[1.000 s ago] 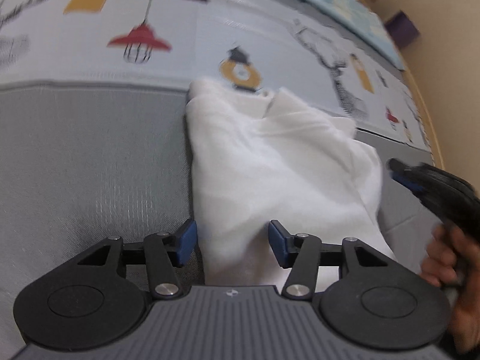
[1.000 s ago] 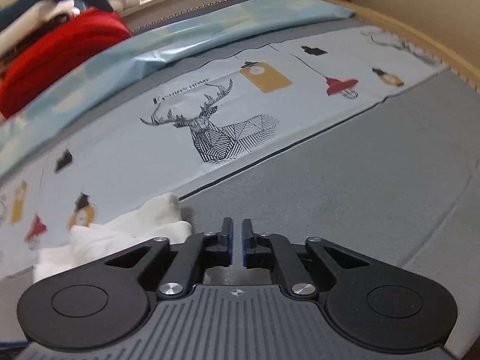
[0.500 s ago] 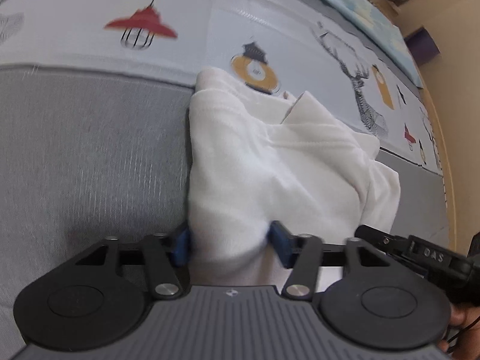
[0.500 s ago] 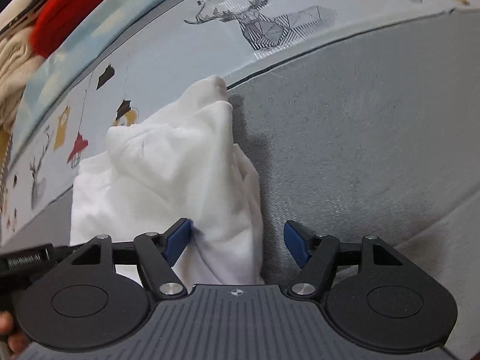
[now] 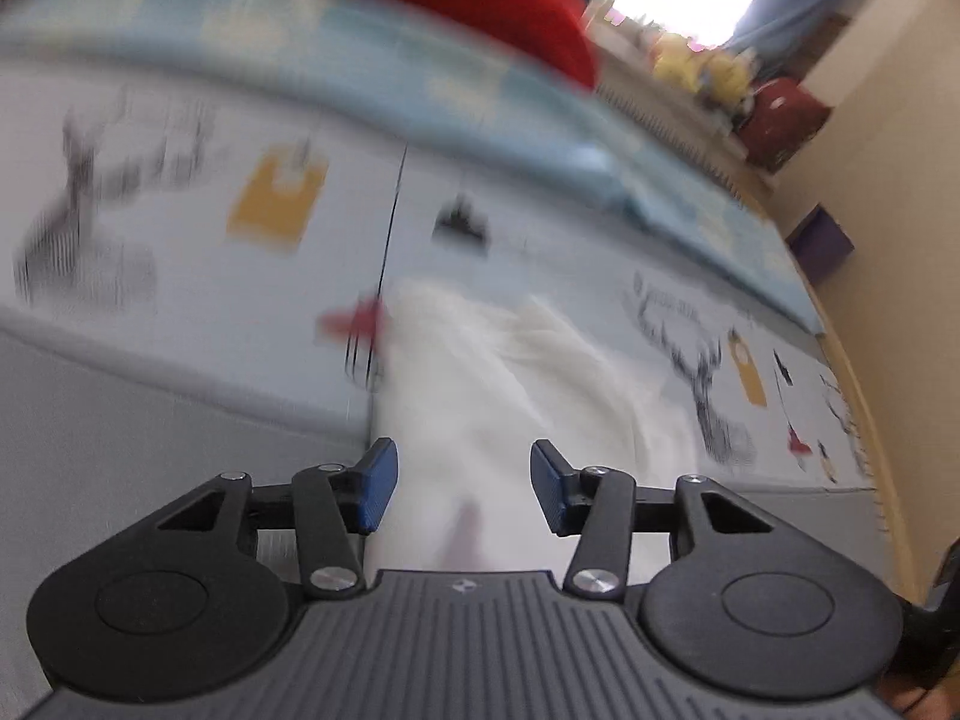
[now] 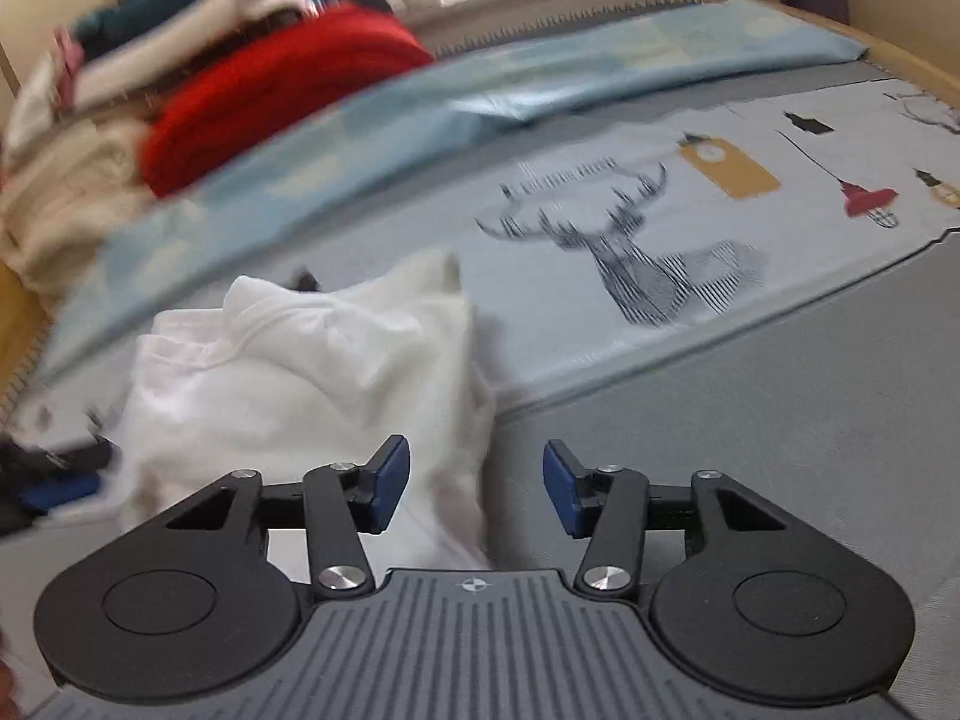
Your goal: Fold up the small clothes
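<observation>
Setting: grey bed surface (image 6: 750,420) with a printed sheet (image 6: 600,192) spread across its far half, deer and lamp drawings on it; a pale blue cover lies along the far edge.

Left gripper: left gripper (image 5: 462,480) has its blue pads spread and widening, with the near end of the white garment (image 5: 480,396) lying between them. Neither pad seems to press the cloth, so I read it as let go, not gripping. This view is badly smeared.

Right gripper: right gripper (image 6: 477,480) is also parted and spreading wider. Its left pad sits over the garment's right edge, its right pad over bare grey surface, so the hem runs through the gap. No squeeze on the cloth that I can see.

Why so: one gripper straddles each near corner, which looks like either setting a fold down or lining up to take both corners together.

Garment: white garment (image 6: 300,372) lies bunched where the grey surface meets the printed sheet, far end on the print, near end towards the grippers. It is rumpled, with ridges and a raised peak, not flat. The fold looks unfinished to me.

Beyond: a pile of clothes (image 6: 270,84), red on top of cream and white, sits at the far left corner, probably waiting their turn.

Far edge: a bright sill with soft toys, too blurred to name.
</observation>
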`<action>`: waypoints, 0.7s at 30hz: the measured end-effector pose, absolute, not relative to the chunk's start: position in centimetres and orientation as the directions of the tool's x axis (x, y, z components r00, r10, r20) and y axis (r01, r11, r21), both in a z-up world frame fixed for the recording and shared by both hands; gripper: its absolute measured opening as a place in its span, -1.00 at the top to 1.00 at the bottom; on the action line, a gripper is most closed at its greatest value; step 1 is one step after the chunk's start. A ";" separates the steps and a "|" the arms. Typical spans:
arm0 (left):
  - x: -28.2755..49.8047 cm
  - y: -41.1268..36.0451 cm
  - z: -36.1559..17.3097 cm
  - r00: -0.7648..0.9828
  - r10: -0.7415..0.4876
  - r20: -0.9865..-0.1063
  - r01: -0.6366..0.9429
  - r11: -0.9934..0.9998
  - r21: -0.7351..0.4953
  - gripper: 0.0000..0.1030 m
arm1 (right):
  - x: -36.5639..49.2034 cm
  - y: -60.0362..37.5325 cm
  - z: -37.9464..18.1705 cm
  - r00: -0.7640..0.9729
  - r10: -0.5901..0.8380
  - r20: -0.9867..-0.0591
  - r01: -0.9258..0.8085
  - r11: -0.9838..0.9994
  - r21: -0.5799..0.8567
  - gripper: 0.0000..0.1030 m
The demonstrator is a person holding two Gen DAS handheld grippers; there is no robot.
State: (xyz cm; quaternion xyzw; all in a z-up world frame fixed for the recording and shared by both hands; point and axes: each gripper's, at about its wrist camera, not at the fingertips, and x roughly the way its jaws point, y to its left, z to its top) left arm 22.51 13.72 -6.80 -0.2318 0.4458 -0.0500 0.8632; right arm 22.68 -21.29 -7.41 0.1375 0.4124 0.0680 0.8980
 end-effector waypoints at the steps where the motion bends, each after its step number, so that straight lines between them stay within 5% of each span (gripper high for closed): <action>1: 22.6 14.1 -7.6 0.559 -0.310 -0.769 -0.140 0.878 -0.457 -0.03 | 22.6 -21.4 -7.4 0.643 0.249 -0.724 -0.022 0.951 0.308 0.00; 4: 22.6 13.8 -9.6 0.450 -0.306 -0.839 -0.147 0.901 -0.408 -0.03 | 22.5 -21.5 -7.8 0.594 0.287 -0.751 -0.082 0.951 0.298 0.02; 9: 21.4 12.5 -11.2 0.368 -0.219 -0.904 -0.130 0.950 -0.283 -0.32 | 22.4 -21.5 -10.3 0.457 0.229 -0.859 -0.042 0.971 0.236 -0.01; 12: 20.4 12.1 -10.1 0.404 -0.173 -0.898 -0.113 0.965 -0.237 -0.31 | 21.9 -21.9 -9.8 0.462 0.182 -0.868 -0.023 0.981 0.193 -0.01; 16: 18.4 10.2 -6.9 0.483 -0.011 -0.875 -0.006 1.000 -0.015 -0.34 | 20.5 -23.2 -8.0 0.503 0.048 -0.863 0.041 0.996 0.080 0.01; 21: 12.1 8.4 -0.7 0.657 0.021 -0.753 0.035 0.998 0.059 -0.75 | 16.2 -24.4 -2.7 0.667 0.091 -0.739 -0.010 0.993 0.114 0.00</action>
